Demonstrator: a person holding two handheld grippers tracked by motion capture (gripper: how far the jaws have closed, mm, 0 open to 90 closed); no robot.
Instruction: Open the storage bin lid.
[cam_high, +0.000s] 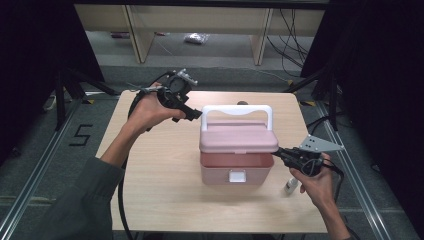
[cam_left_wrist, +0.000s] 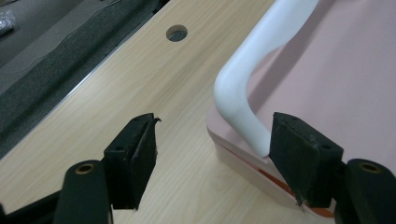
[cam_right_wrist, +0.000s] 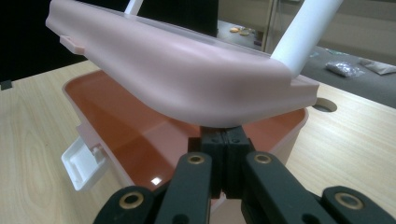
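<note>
Sitting half-open, pink box (cam_high: 237, 167) with white handle (cam_high: 237, 111), left gripper (cam_high: 192, 114) jaws spread empty, right gripper (cam_high: 278, 150) jaws closed under lid (cam_high: 238, 137).

Pink box (cam_high: 237, 170), white handle (cam_high: 236, 109), pale woodgrain table (cam_high: 160, 190)

Pink plastic box (cam_high: 237, 167) near the middle of the wooden table, rectangular, reddish inside, white latch (cam_high: 236, 176) hanging open on the front wall; pink lid (cam_high: 238, 137) raised off the rim and tilted, with a white arched handle (cam_high: 237, 111) standing upright on top.
</note>
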